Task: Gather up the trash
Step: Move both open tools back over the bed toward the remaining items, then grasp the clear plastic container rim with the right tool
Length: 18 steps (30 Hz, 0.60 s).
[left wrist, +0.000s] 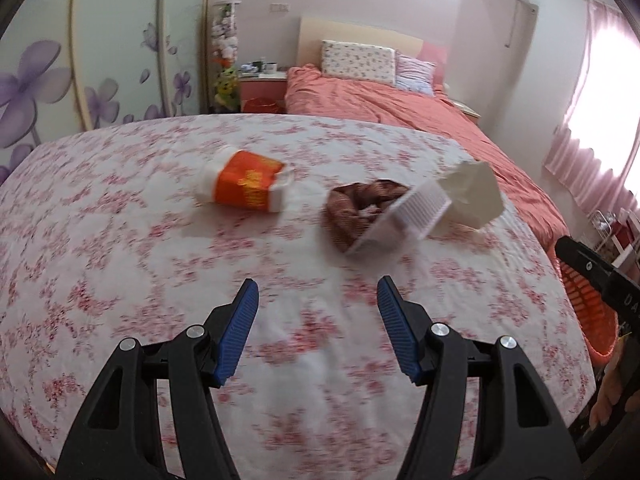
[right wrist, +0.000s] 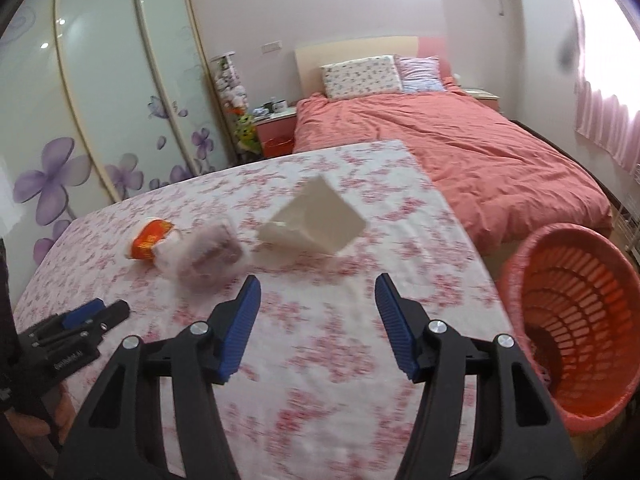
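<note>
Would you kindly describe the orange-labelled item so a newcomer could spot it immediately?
Start at the table under the pink floral cloth. Three pieces of litter lie on it; the white cylindrical tub with an orange label lies on its side, left of the brown scrap in a white ribbed tray. It alone bears orange.

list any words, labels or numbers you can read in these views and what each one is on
"DA": white letters on the right gripper body at the left wrist view's right edge; the rest is cut off.
White print on the left gripper body in the right wrist view: too small to read.
Yellow print on the orange and white bottle: too blurred to read.
</note>
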### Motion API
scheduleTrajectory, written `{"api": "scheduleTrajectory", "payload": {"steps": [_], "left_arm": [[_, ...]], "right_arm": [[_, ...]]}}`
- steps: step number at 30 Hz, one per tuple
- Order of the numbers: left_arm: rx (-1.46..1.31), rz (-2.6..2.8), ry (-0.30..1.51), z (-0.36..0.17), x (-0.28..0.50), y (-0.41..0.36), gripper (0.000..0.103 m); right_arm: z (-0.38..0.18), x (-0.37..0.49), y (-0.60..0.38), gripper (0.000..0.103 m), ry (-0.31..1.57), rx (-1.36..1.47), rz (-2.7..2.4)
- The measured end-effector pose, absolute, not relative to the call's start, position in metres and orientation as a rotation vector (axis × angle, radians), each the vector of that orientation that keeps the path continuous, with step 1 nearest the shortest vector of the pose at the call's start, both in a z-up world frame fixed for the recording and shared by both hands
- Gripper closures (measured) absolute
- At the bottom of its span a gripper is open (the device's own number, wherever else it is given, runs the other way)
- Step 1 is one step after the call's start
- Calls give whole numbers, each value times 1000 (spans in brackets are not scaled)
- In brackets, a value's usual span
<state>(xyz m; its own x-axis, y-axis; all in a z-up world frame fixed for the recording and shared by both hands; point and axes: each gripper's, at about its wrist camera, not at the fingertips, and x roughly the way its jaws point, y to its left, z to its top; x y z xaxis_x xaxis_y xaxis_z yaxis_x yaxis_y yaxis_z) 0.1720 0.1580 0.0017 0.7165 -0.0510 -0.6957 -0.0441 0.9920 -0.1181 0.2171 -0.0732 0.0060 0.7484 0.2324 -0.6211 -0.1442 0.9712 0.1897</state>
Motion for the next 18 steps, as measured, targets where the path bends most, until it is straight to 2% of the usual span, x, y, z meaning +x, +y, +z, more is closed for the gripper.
{"api": "scheduleTrajectory", "payload": {"steps": [12, 14, 18], "left_arm": [[-201, 101, 758, 3, 160, 232, 42], [-217, 115, 753, 4, 159, 242, 42], [-234, 127, 752, 4, 156, 253, 42]], "right_arm": [[16, 261, 31, 44, 713, 97, 273], [17, 270, 43, 40, 709, 90, 256], [8, 284, 60, 40, 754, 11, 200]]}}
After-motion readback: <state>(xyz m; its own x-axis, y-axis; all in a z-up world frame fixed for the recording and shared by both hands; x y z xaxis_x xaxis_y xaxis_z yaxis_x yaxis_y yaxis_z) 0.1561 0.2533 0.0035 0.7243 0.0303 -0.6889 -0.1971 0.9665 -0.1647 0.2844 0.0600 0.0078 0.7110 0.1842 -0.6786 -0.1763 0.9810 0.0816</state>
